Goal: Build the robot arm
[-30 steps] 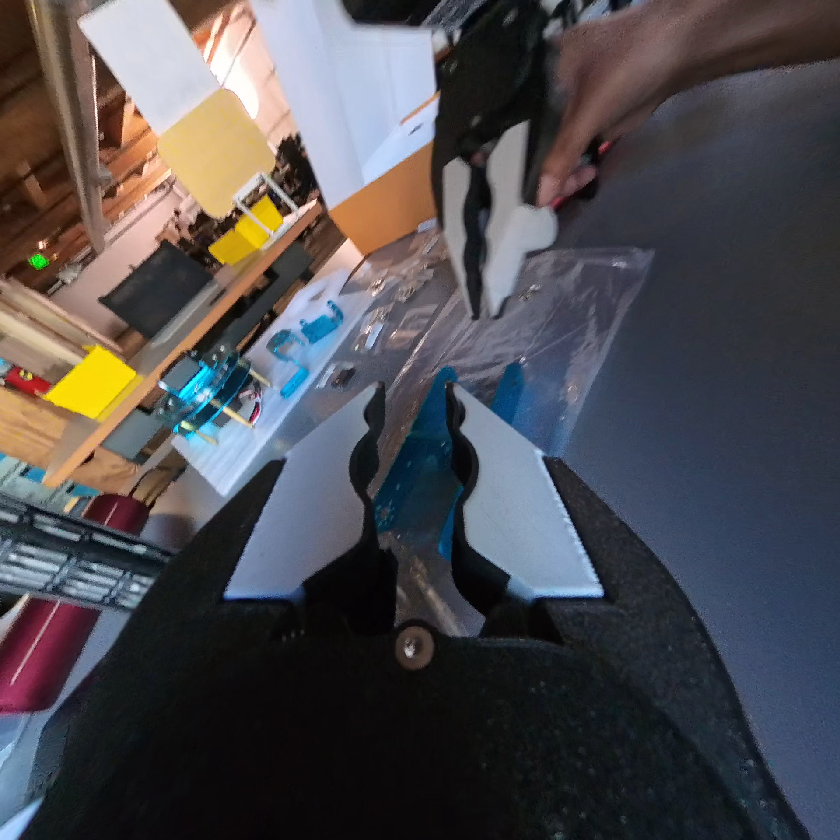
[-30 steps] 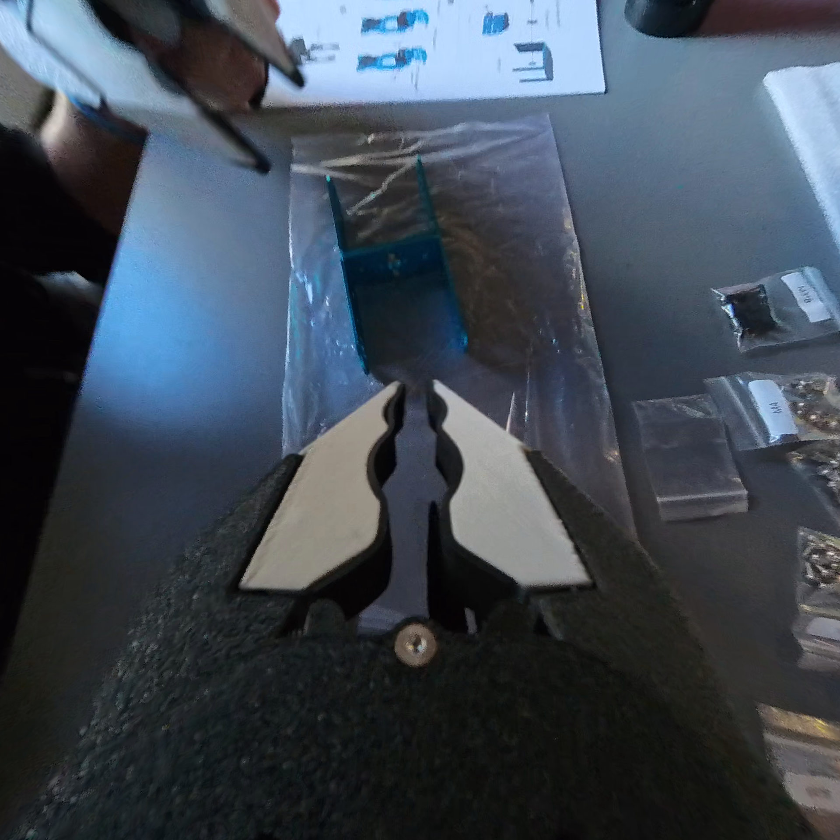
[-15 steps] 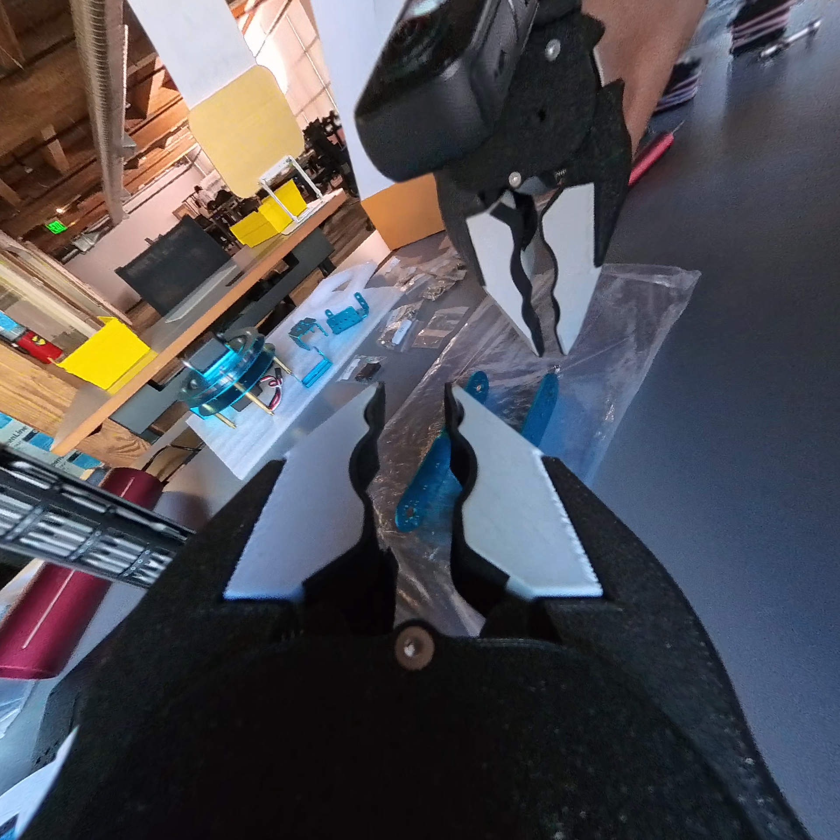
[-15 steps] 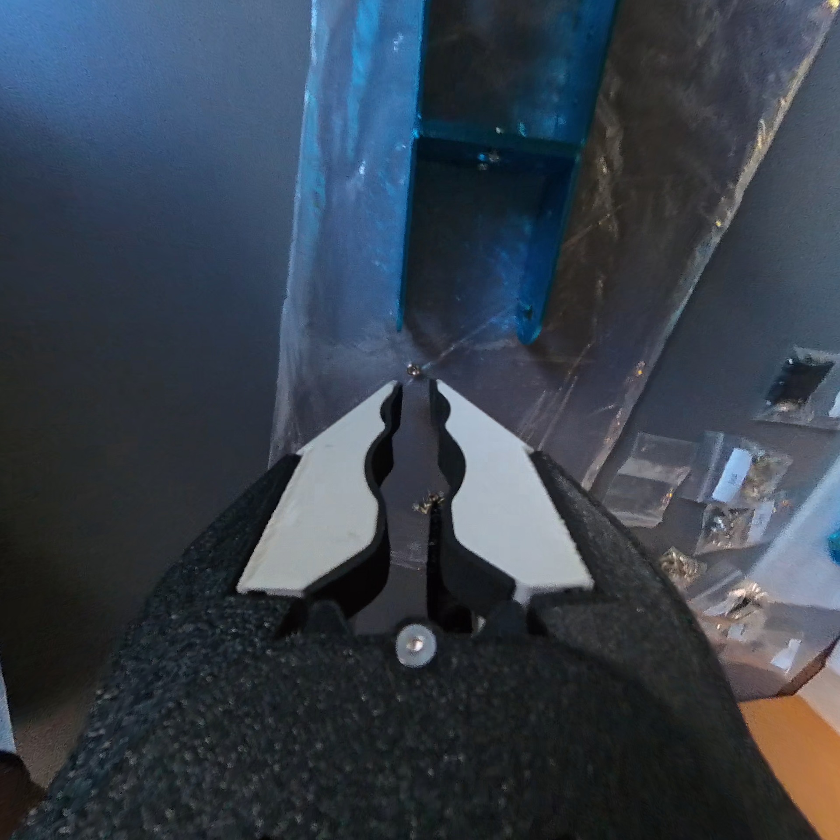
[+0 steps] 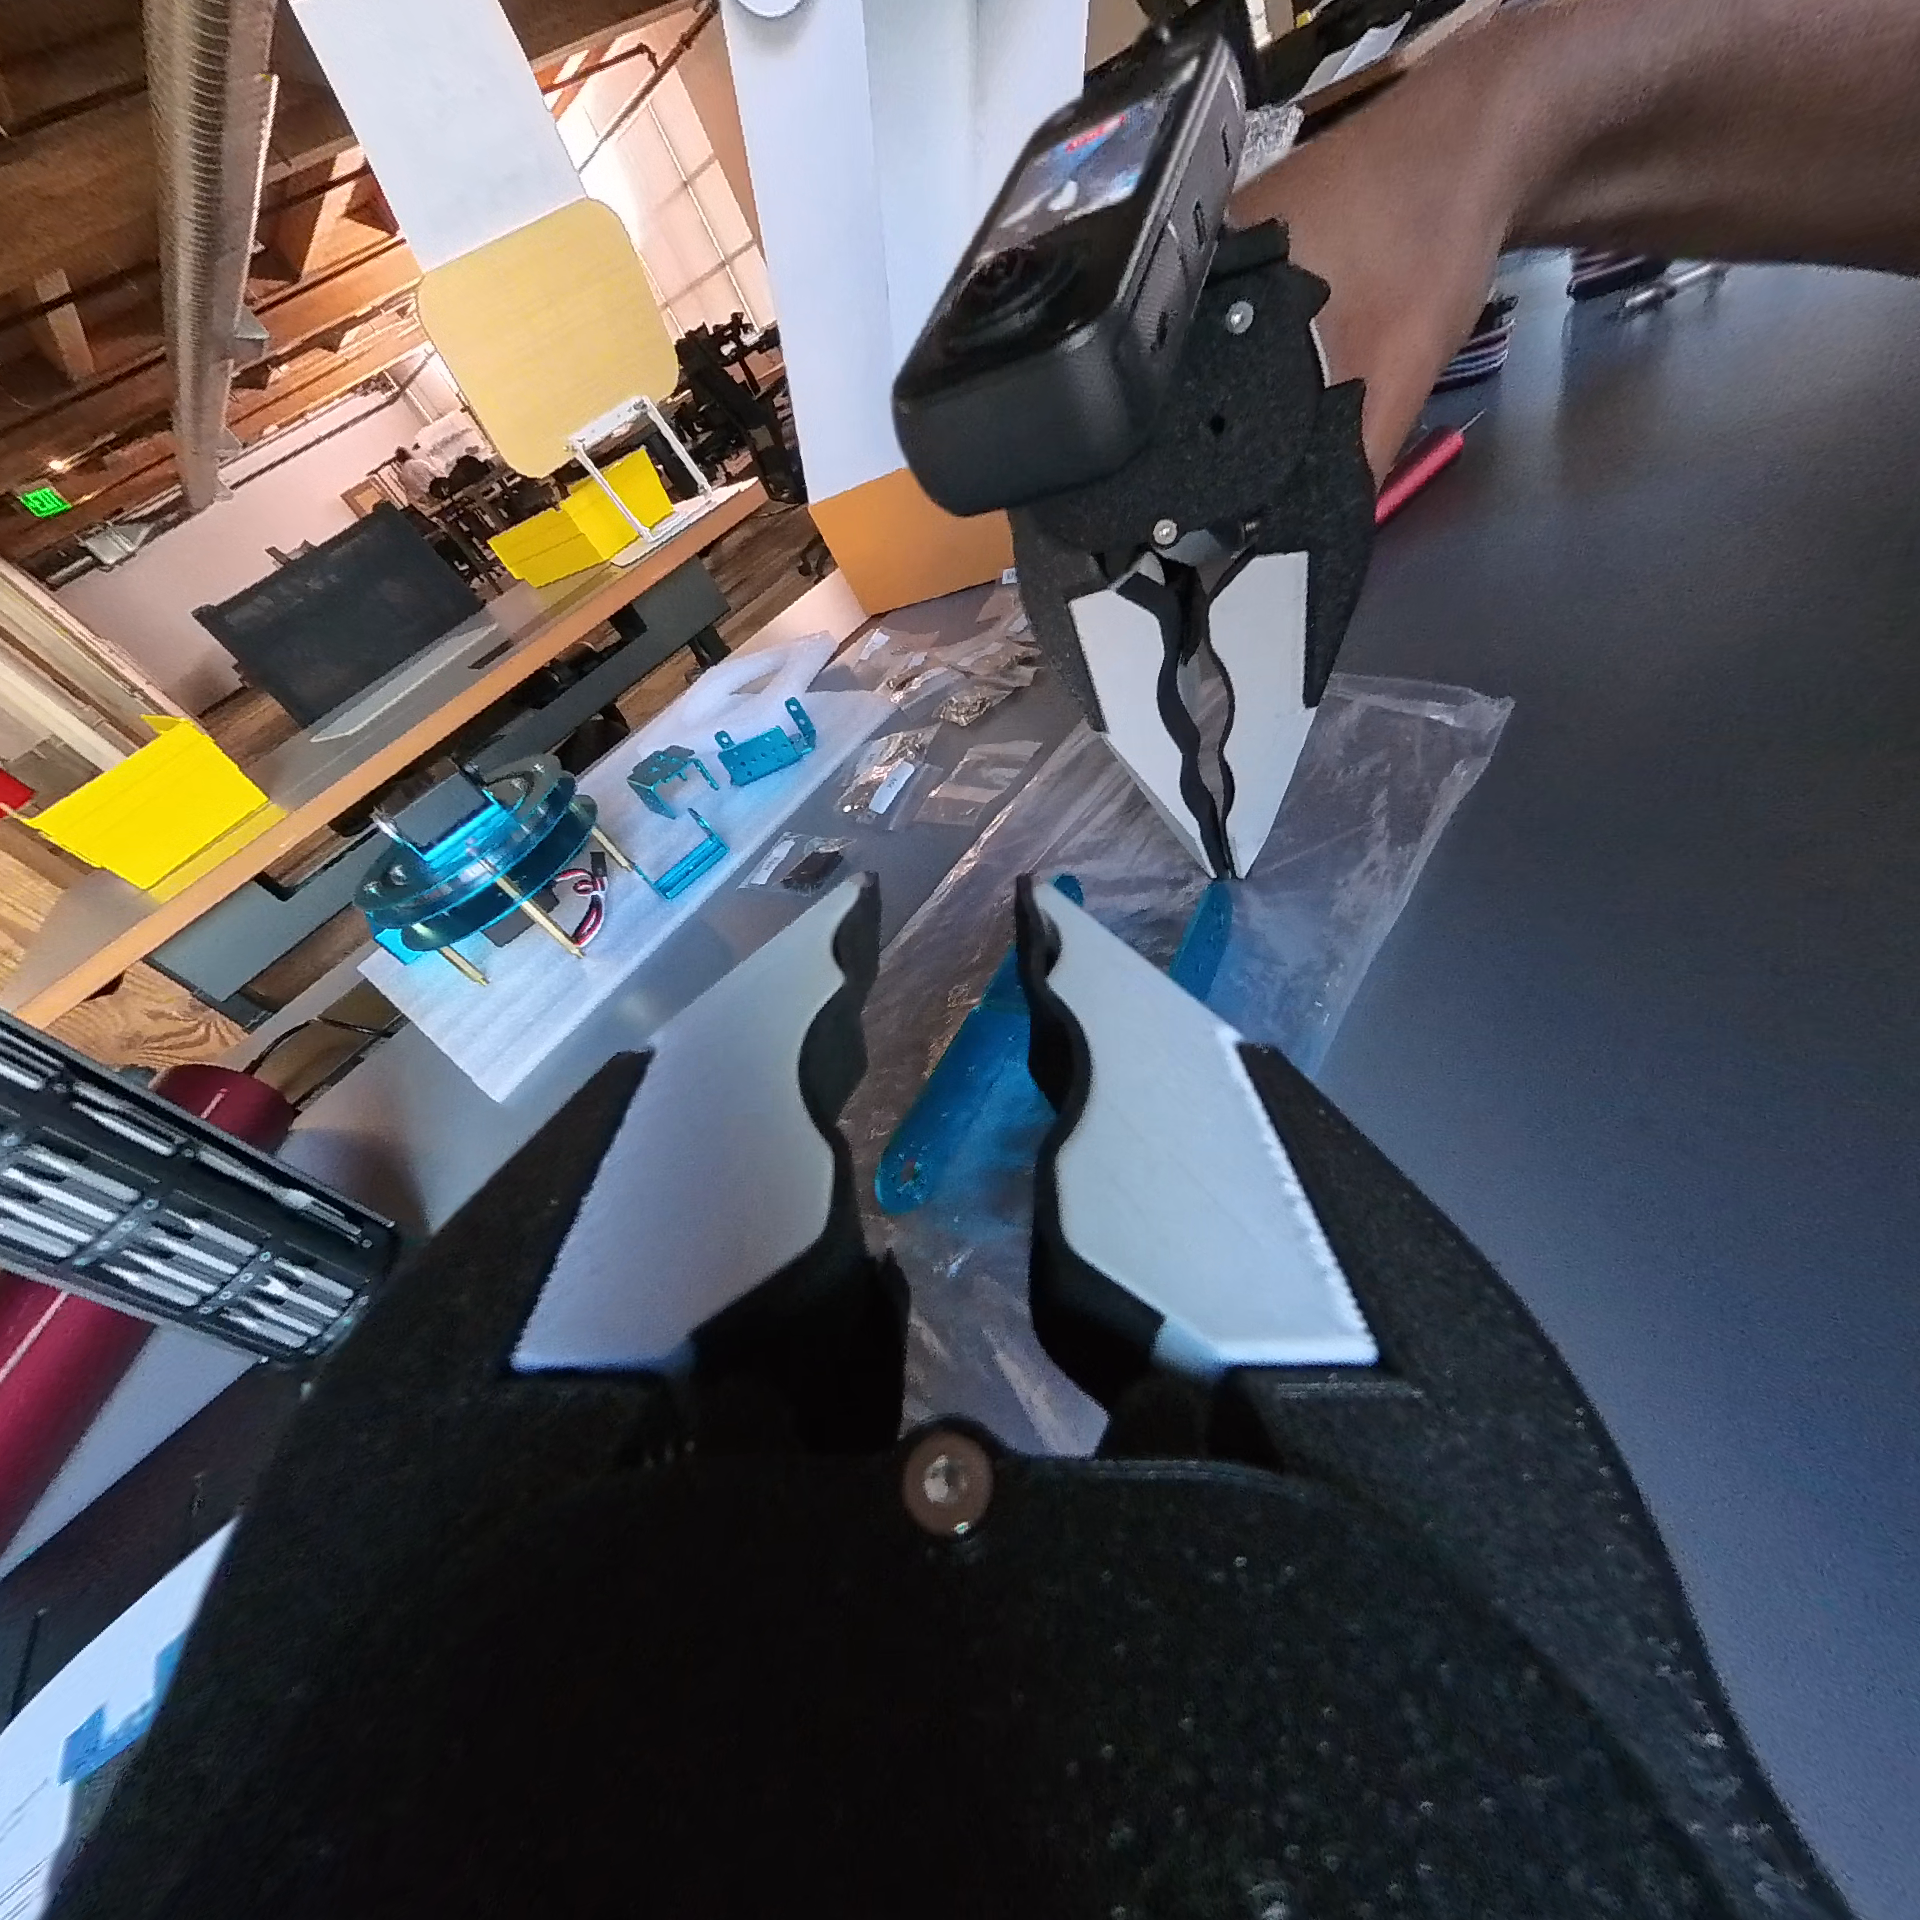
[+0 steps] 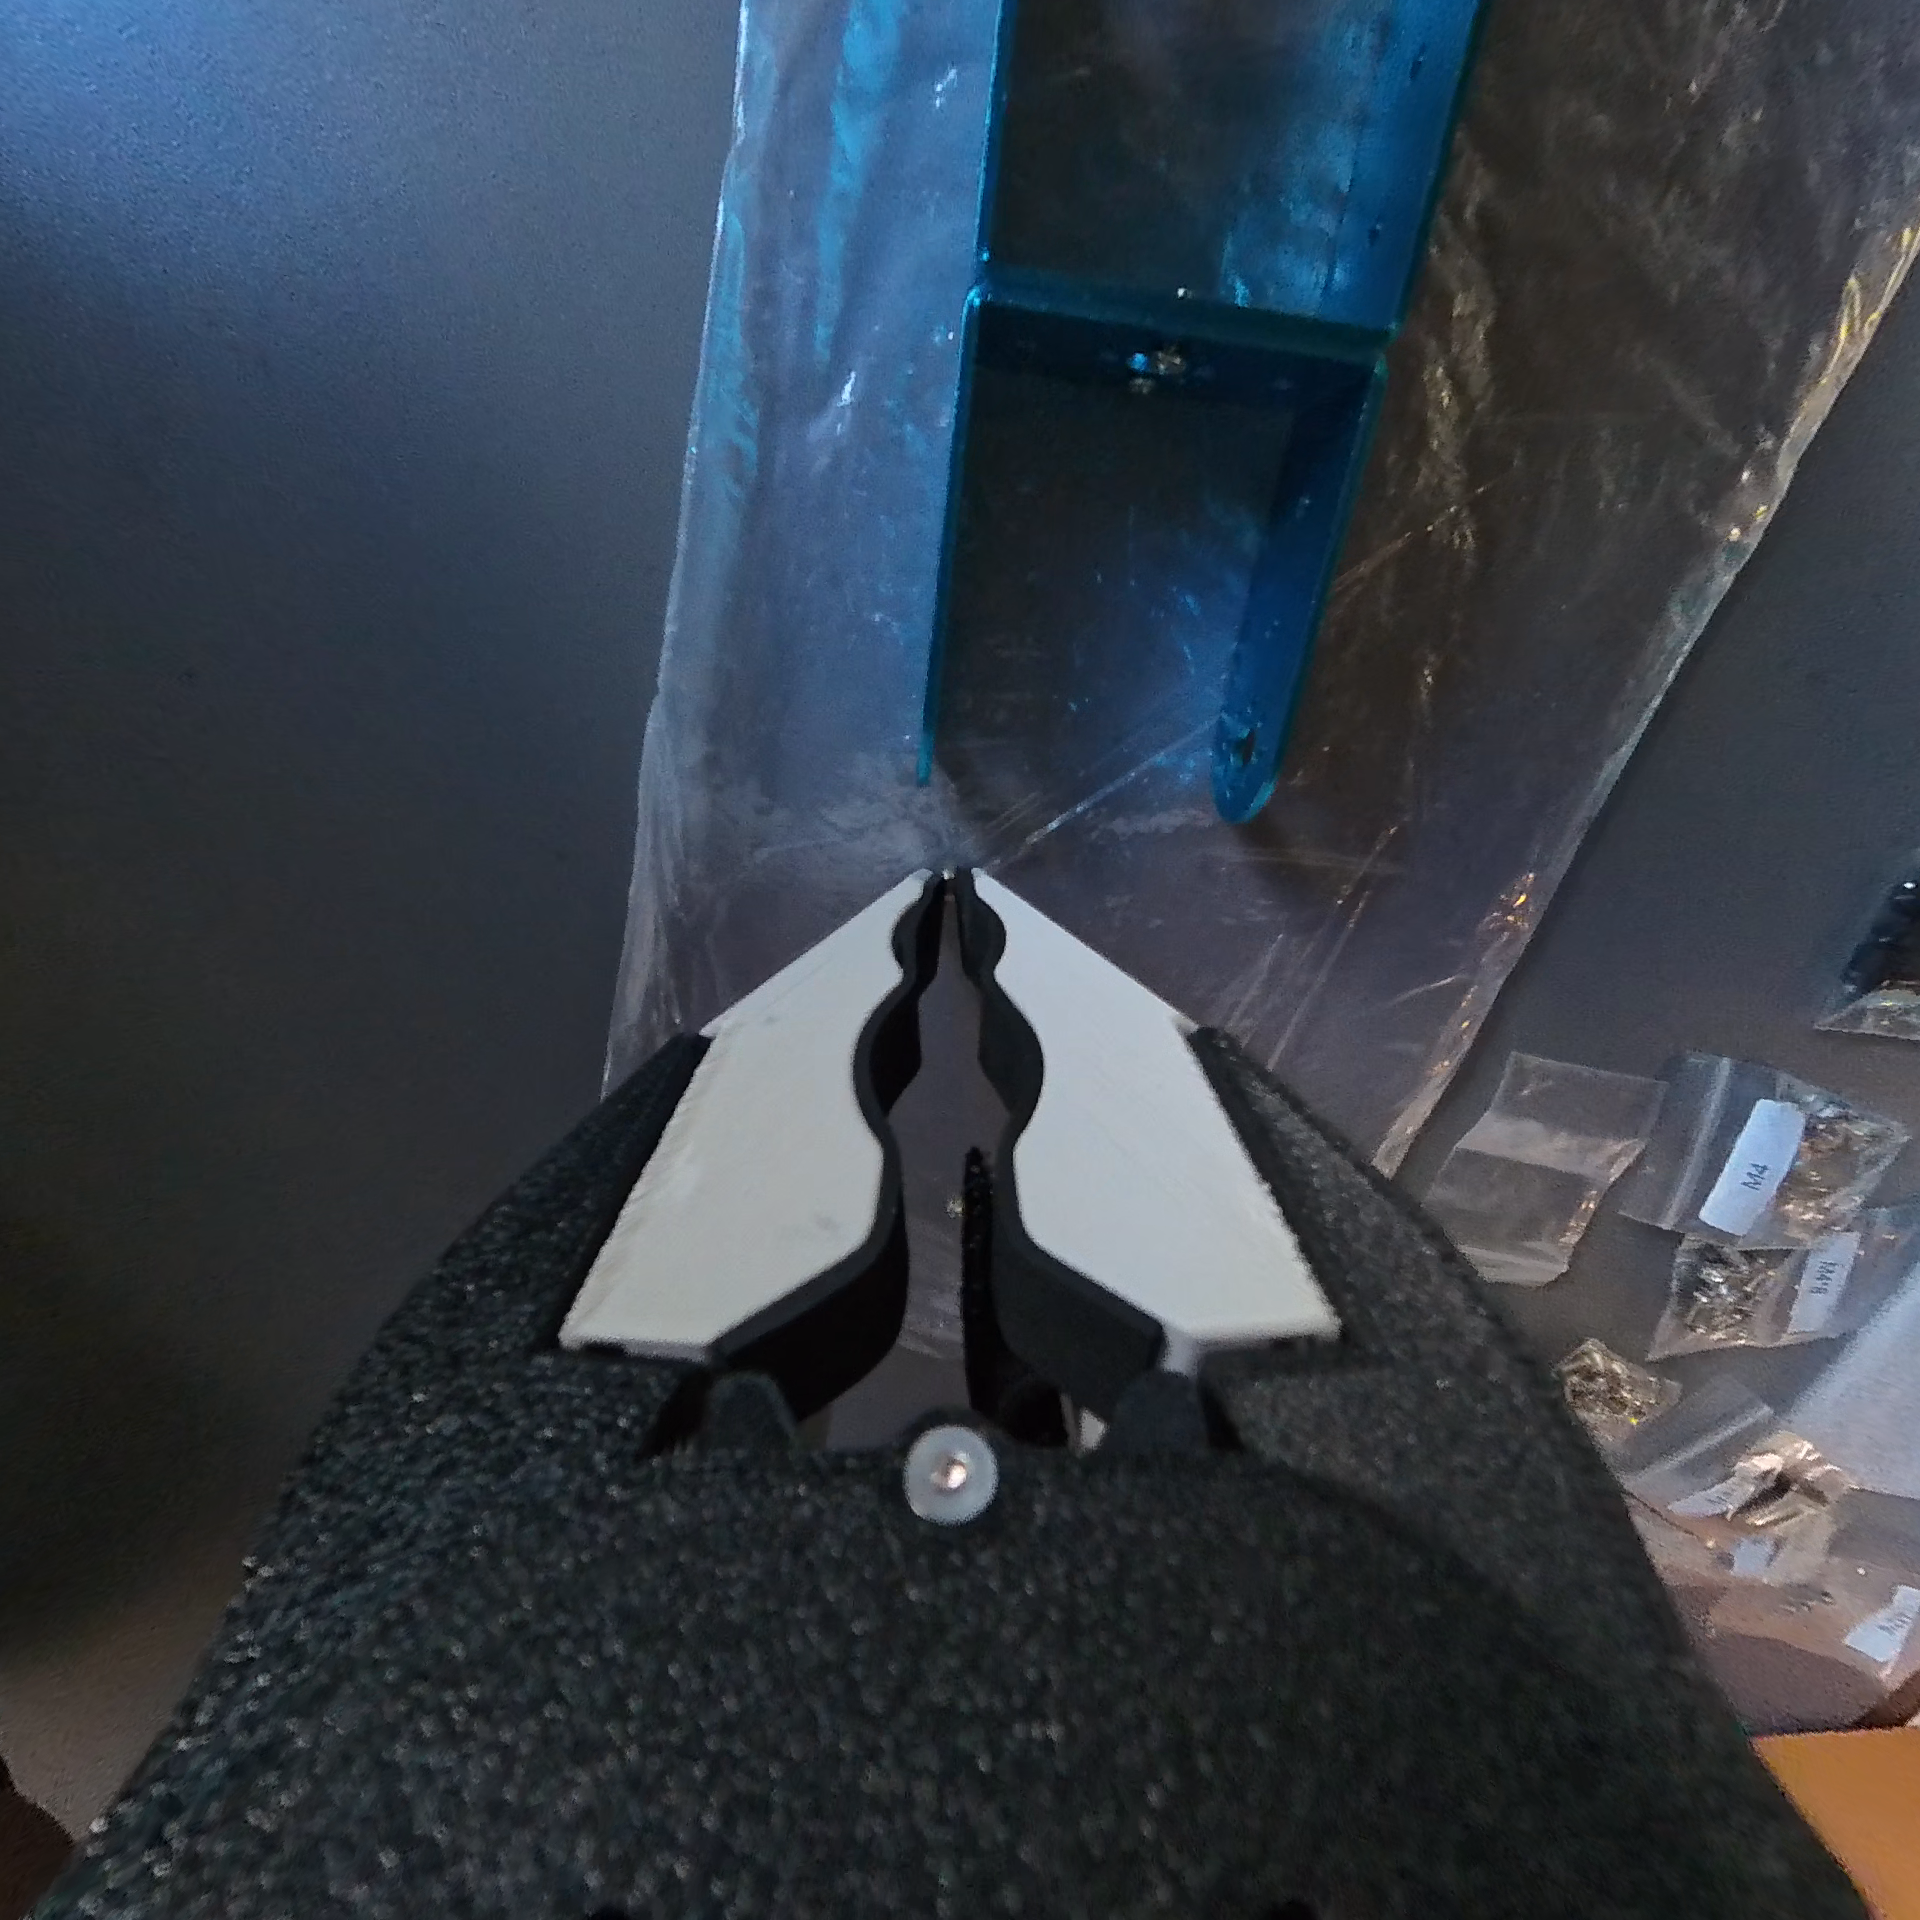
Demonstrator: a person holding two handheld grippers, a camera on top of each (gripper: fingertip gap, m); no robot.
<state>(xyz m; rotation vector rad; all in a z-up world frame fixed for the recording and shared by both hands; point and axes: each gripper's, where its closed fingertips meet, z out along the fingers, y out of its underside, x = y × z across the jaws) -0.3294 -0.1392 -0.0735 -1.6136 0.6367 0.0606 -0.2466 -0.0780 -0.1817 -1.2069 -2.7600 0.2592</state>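
A clear plastic bag (image 6: 1403, 831) lies on the dark grey table with a blue metal U-bracket (image 6: 1174, 312) inside it. My right gripper (image 6: 951, 878) is shut, its tips pinching the bag's film just short of the bracket's arms, and creases radiate from the pinch. In the left wrist view the right gripper (image 5: 1224, 868) points down onto the bag (image 5: 1382, 810), held by a person's hand (image 5: 1403, 260). My left gripper (image 5: 940, 894) is open above the bag's near end, with the bracket (image 5: 966, 1112) showing under and between its fingers. I see no pad pressing on it.
Small bags of screws (image 6: 1766, 1174) lie right of the bag. A white foam sheet (image 5: 540, 997) carries blue brackets (image 5: 764, 753) and a round blue acrylic assembly (image 5: 478, 842). A black tool case (image 5: 156, 1236), a red cylinder (image 5: 62, 1351) and a red-handled tool (image 5: 1418, 473) are nearby. Some 15 centimetres of space lies between my two pairs of fingers. Between my left fingertips and the black tool case (image 5: 156, 1236) there is roughly 25 centimetres.
My right gripper came down onto the bag near the bracket and its pads closed on the film. My left gripper stayed open and shifted only slightly over the bag's near end.
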